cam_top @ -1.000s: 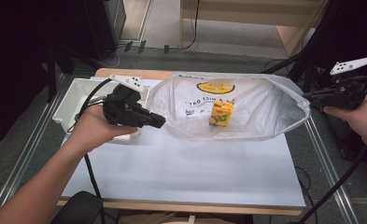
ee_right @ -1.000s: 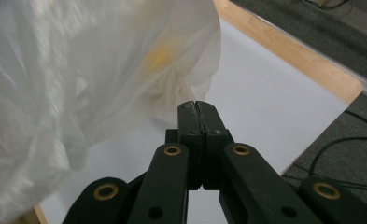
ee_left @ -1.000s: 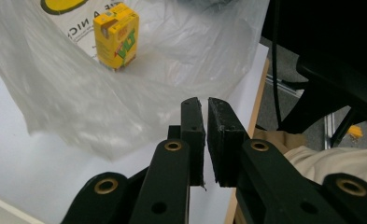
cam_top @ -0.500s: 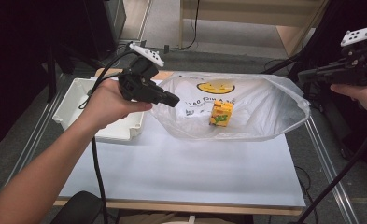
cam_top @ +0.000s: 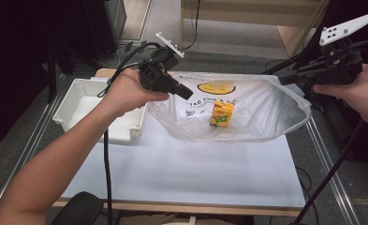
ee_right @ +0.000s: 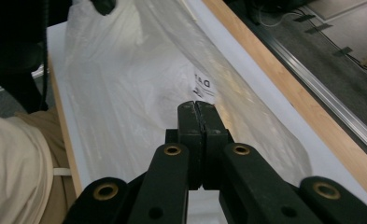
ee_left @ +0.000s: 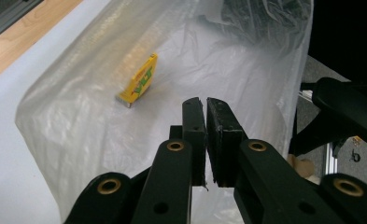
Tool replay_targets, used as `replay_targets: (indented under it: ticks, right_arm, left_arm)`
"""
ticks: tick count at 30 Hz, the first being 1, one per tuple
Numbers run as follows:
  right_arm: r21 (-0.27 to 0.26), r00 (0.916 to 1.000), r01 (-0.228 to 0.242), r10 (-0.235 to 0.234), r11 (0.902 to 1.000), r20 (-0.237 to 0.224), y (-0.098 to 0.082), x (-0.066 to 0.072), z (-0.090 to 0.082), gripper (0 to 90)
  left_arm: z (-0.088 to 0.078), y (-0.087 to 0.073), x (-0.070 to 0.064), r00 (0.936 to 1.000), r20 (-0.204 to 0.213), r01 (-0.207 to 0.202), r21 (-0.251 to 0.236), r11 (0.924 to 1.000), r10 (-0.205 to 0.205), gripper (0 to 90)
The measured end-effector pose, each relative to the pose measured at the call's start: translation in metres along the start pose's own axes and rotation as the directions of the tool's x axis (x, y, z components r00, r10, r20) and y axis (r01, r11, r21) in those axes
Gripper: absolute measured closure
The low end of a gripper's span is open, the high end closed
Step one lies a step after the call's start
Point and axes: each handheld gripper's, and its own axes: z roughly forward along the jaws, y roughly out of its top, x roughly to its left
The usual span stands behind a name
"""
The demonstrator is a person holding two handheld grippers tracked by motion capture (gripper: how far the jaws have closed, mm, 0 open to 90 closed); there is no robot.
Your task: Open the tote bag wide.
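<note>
Since a second ago both grippers have risen, lifting the plastic bag (cam_top: 247,110) off the counter (cam_top: 186,168). Left gripper (cam_top: 184,91) fingers clamp one rim, right gripper (cam_top: 284,77) fingers the opposite, judged to spread the mouth. The yellow carton (cam_top: 222,114) rests inside, beside the white bin (cam_top: 85,103).

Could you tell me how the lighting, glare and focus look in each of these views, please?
High view: evenly lit table, dark surroundings, slightly soft; the plastic bag shows mild sheen. Left gripper view: the yellow carton is fairly sharp, the bag bright, the right edge black. Right gripper view: the bag is washed pale, the upper left corner dark.
</note>
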Motion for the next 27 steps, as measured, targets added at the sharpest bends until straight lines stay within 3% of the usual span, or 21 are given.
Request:
replay_targets:
  ticks: [5, 10, 11, 15, 22, 27]
  right_arm:
    - [0.013, 0.9972, 0.049, -0.048, 0.9987, -0.057, 0.005, 0.008, 0.019, 90.0]
    - [0.039, 0.9941, 0.082, -0.079, 0.9959, -0.074, 0.004, 0.011, 0.037, 90.0]
    - [0.059, 0.9946, 0.079, -0.075, 0.9951, -0.072, 0.003, 0.009, 0.047, 90.0]
    - [0.084, 0.9947, 0.092, -0.087, 0.9923, -0.055, 0.001, 0.003, 0.061, 90.0]
    - [0.091, 0.9969, 0.078, -0.077, 0.9928, -0.014, -0.001, -0.011, 0.076, 89.8]
    - [0.086, 0.9989, 0.036, -0.038, 0.9956, 0.028, -0.007, -0.026, 0.084, 90.0]
  left_arm:
    - [0.007, 0.006, 0.006, 0.9998, -0.020, 0.006, 0.010, 0.9999, -0.005, 87.0]
    - [0.013, 0.008, 0.009, 0.9993, -0.037, 0.006, 0.010, 0.9999, -0.005, 87.0]
    - [0.017, 0.008, 0.012, 0.9987, -0.050, 0.004, 0.015, 0.9999, -0.003, 86.9]
    - [0.024, 0.009, 0.018, 0.9970, -0.077, 0.009, 0.016, 0.9998, -0.008, 86.6]
    - [0.034, 0.011, 0.030, 0.9933, -0.115, 0.000, 0.008, 1.0000, 0.001, 86.3]
    - [0.041, 0.013, 0.043, 0.9910, -0.132, 0.022, -0.001, 0.9998, -0.022, 86.1]
